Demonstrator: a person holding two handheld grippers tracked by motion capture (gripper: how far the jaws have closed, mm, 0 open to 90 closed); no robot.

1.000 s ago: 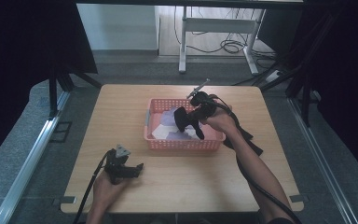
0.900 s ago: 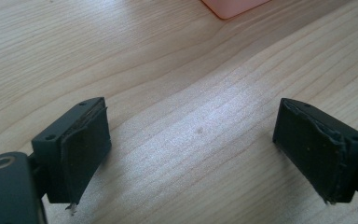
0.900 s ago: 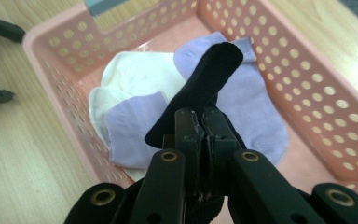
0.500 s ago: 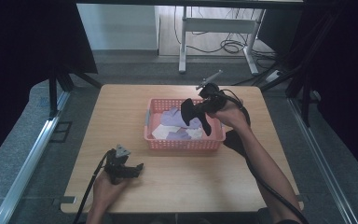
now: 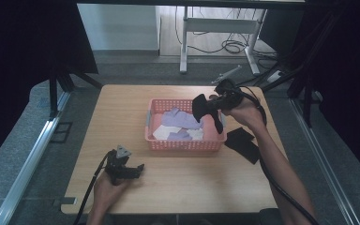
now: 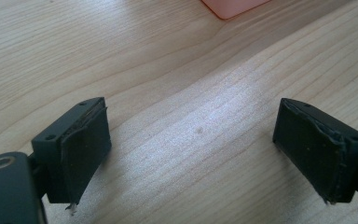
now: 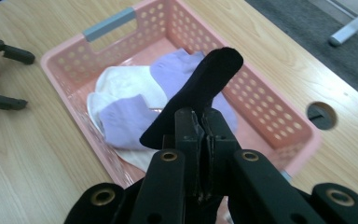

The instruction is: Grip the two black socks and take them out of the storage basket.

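The basket sits on the table slightly right of centre, with bare wood on all four sides; the widest open area lies left of it and toward the near edge. A cable hole is cut into the tabletop just past the basket's far side in the right gripper view. The right gripper hangs above the basket's right end, jaws clamped together on a black sock. The sock is dark, limp and folded over the jaws, one end raised, the other drooping toward the basket. A second black sock lies flat on the table right of the basket, near the right edge. Inside the basket lie lilac socks and white socks, overlapping. The left gripper rests on the table near the front edge, well apart from the basket, jaws spread wide with nothing between them. The tabletop is pale wood grain. Beyond it: grey floor, a white desk frame, loose cables and dark curtains on both sides.
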